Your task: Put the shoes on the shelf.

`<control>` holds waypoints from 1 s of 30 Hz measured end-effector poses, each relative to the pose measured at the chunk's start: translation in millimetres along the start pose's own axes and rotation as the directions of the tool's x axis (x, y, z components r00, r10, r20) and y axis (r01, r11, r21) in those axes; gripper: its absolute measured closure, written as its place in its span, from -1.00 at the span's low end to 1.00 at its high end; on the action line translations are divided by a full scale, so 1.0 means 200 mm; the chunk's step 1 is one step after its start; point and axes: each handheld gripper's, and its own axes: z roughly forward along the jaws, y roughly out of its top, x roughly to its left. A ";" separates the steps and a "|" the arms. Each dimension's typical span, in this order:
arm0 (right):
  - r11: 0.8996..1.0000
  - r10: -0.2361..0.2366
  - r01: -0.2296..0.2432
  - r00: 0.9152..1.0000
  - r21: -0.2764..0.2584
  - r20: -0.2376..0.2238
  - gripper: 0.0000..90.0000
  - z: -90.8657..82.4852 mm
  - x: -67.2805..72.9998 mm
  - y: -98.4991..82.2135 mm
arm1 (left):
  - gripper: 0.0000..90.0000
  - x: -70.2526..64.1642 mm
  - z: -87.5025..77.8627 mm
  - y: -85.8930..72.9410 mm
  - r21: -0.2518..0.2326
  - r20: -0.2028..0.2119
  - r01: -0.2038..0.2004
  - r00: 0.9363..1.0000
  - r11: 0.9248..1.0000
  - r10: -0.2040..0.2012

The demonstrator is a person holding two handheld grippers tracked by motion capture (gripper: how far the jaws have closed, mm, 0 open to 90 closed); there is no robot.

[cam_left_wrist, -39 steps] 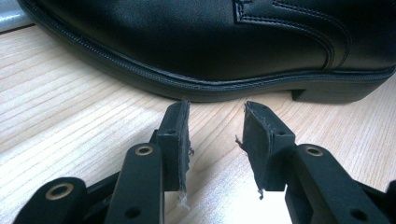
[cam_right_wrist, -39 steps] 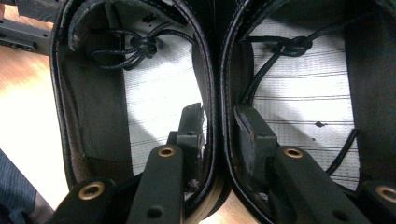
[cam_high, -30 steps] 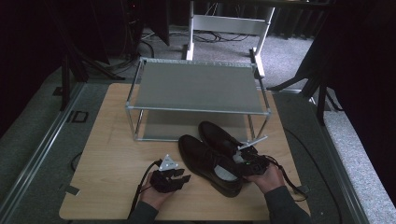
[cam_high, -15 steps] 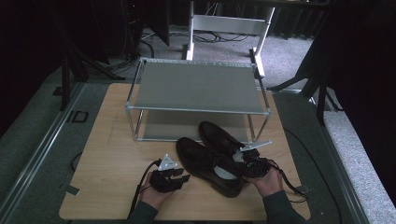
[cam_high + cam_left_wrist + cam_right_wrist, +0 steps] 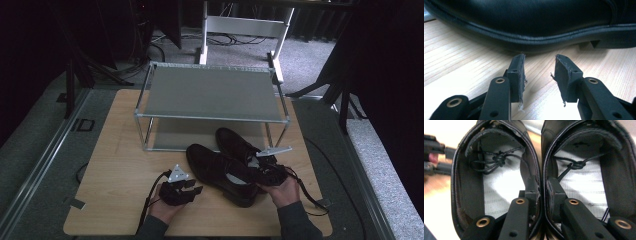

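Observation:
Two black leather lace-up shoes lie side by side on the wooden table: the nearer shoe [image 5: 220, 172] and the farther shoe [image 5: 235, 142]. My right gripper [image 5: 260, 170] is at their heel ends. In the right gripper view one jaw reaches into the left shoe [image 5: 466, 182] and the other into the right shoe [image 5: 621, 170]. The right gripper [image 5: 542, 186] has just been closing and pinches their two adjoining walls together. My left gripper [image 5: 192, 187] rests beside the nearer shoe. It stands open [image 5: 540, 70] with nothing between its jaws, facing that shoe's sole edge [image 5: 524, 42].
A two-tier metal shoe rack [image 5: 212, 92] stands at the back of the table [image 5: 120, 160], just beyond the shoes' toes. A white frame stands on the floor behind it. Cables trail from both grippers toward the table's front edge.
The right hand and the two shoes have shifted only slightly. The left hand has kept still.

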 end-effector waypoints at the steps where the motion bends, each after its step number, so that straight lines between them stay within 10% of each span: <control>1: 1.000 0.003 -0.003 1.000 0.002 -0.004 0.80 0.00 0.00 0.01 | 0.34 0.00 0.00 0.00 -0.001 0.000 0.002 1.000 1.000 -0.002; 19: 0.996 0.082 -0.079 0.994 -0.051 0.072 0.80 0.06 -0.12 0.14 | 0.34 -0.02 0.02 0.05 -0.012 -0.001 -0.016 1.000 1.000 0.016; 30: 0.992 0.119 -0.113 0.987 -0.060 0.106 0.80 0.20 -0.12 0.28 | 0.34 -0.04 0.13 0.24 -0.047 -0.011 -0.038 0.999 0.998 0.038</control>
